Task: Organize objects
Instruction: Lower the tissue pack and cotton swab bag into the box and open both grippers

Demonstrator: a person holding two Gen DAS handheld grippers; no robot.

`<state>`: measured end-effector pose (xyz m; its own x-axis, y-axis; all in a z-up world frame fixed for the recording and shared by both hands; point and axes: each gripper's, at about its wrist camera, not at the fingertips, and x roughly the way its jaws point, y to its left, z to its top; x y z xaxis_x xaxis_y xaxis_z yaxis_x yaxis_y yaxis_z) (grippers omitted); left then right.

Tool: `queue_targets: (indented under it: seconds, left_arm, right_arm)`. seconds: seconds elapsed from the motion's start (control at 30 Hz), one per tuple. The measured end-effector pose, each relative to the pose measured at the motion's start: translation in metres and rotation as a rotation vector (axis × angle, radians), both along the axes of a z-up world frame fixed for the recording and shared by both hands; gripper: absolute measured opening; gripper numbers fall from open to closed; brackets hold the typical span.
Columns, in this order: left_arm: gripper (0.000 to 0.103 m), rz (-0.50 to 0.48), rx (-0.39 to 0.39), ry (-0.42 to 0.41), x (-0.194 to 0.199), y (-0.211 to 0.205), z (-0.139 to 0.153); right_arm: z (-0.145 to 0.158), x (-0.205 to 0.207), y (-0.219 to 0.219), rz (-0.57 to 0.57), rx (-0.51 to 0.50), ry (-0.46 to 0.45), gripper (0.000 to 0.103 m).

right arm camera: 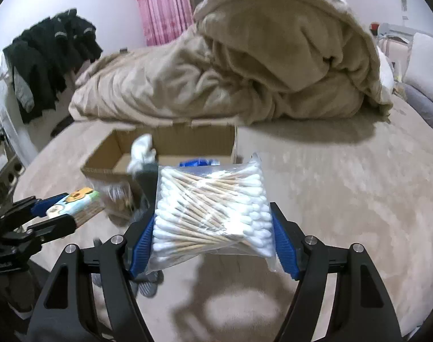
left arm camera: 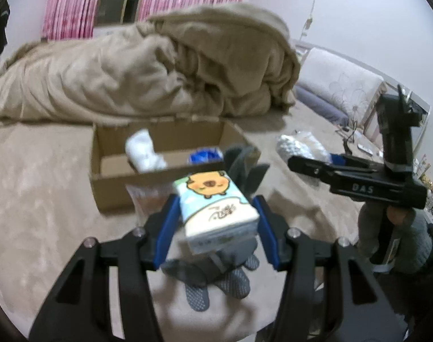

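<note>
My left gripper (left arm camera: 216, 222) is shut on a tissue pack (left arm camera: 216, 208) with a cartoon capybara, held above grey gloves (left arm camera: 216, 273) on the bed. It also shows in the right wrist view (right arm camera: 74, 202). My right gripper (right arm camera: 213, 236) is shut on a clear bag of cotton swabs (right arm camera: 210, 211), lifted off the bed. It also shows in the left wrist view (left arm camera: 304, 168). An open cardboard box (left arm camera: 111, 182) lies ahead, holding a white cloth (left arm camera: 143, 151) and a blue item (left arm camera: 205, 155). The box (right arm camera: 102, 165) sits ahead and left in the right wrist view.
A heaped beige blanket (left arm camera: 159, 65) lies behind the box. A small clear packet (left arm camera: 145, 199) lies by the box's front wall. Dark clothes (right arm camera: 45, 57) hang at far left. A grey headboard (left arm camera: 338, 82) stands at right. The beige bed sheet (right arm camera: 344, 185) spreads to the right.
</note>
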<state>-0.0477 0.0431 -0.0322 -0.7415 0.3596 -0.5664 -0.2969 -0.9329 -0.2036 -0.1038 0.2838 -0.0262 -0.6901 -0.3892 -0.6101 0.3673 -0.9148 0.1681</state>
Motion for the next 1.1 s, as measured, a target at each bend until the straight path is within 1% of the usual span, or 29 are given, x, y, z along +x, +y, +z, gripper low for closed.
queue_targets:
  seconds: [0.07, 0.2, 0.37, 0.43, 0.67, 0.73, 0.8, 0.87, 1.0, 1.1]
  left_arm:
    - [0.054, 0.015, -0.004, 0.029, 0.0, -0.004, 0.009]
    - [0.054, 0.053, 0.022, 0.062, -0.008, -0.02, 0.024]
    - [0.054, 0.106, 0.044, 0.089, -0.021, -0.039, 0.036]
    - [0.054, 0.112, 0.047, 0.092, -0.026, -0.044, 0.04]
    - [0.054, 0.143, 0.057, 0.157, -0.043, -0.058, 0.07]
    - [0.054, 0.148, 0.051, 0.167, -0.048, -0.058, 0.074]
    - [0.054, 0.152, 0.036, 0.17, -0.055, -0.057, 0.075]
    - [0.054, 0.159, 0.025, 0.155, -0.066, -0.058, 0.072]
    - [0.054, 0.182, 0.005, 0.131, -0.089, -0.063, 0.061]
    - [0.054, 0.19, 0.006, 0.074, -0.108, -0.068, 0.045]
  right_arm:
    - [0.007, -0.001, -0.002, -0.001, -0.014, 0.016, 0.076]
    - [0.017, -0.005, -0.011, -0.002, -0.024, 0.046, 0.076]
    - [0.031, -0.009, -0.023, -0.001, -0.035, 0.1, 0.076]
    - [0.036, -0.012, -0.026, -0.011, -0.051, 0.112, 0.076]
    - [0.059, -0.031, -0.037, -0.032, -0.121, 0.153, 0.076]
    - [0.065, -0.039, -0.041, -0.039, -0.12, 0.173, 0.076]
    - [0.067, -0.049, -0.046, -0.044, -0.125, 0.165, 0.076]
    - [0.066, -0.06, -0.053, -0.041, -0.123, 0.161, 0.076]
    - [0.053, -0.08, -0.07, -0.033, -0.101, 0.108, 0.076]
    - [0.04, -0.091, -0.088, -0.019, -0.067, 0.079, 0.076]
